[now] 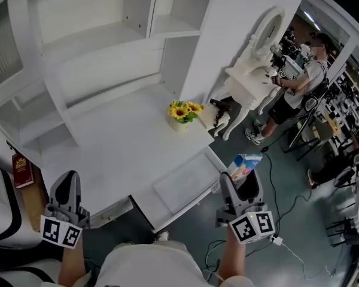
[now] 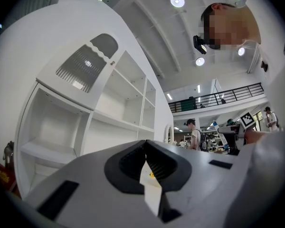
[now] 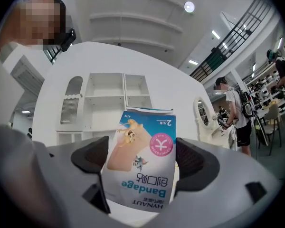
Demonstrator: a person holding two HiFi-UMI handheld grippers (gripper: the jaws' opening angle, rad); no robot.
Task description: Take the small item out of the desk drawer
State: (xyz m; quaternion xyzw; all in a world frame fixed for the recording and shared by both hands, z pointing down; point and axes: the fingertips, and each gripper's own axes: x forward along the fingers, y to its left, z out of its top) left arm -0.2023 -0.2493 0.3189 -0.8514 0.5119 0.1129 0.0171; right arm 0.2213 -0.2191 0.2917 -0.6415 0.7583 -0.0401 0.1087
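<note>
White surface point(image 1: 125, 142) spans mid-frame; right tongs point(image 1: 242, 181), lower right, clamp a bandage box point(image 3: 141, 165); left tongs point(image 1: 66, 190), lower left, closed, empty.

round ceiling lights point(image 2: 177, 1) are shining down and glaring white in both gripper views. the white desk point(image 1: 125, 142) is looking bright, with soft grey shadows lying under its shelves. the gripper views are bending straight lines and going black at the corners. the bandage pack point(image 3: 141, 163) is showing up sharp.
</note>
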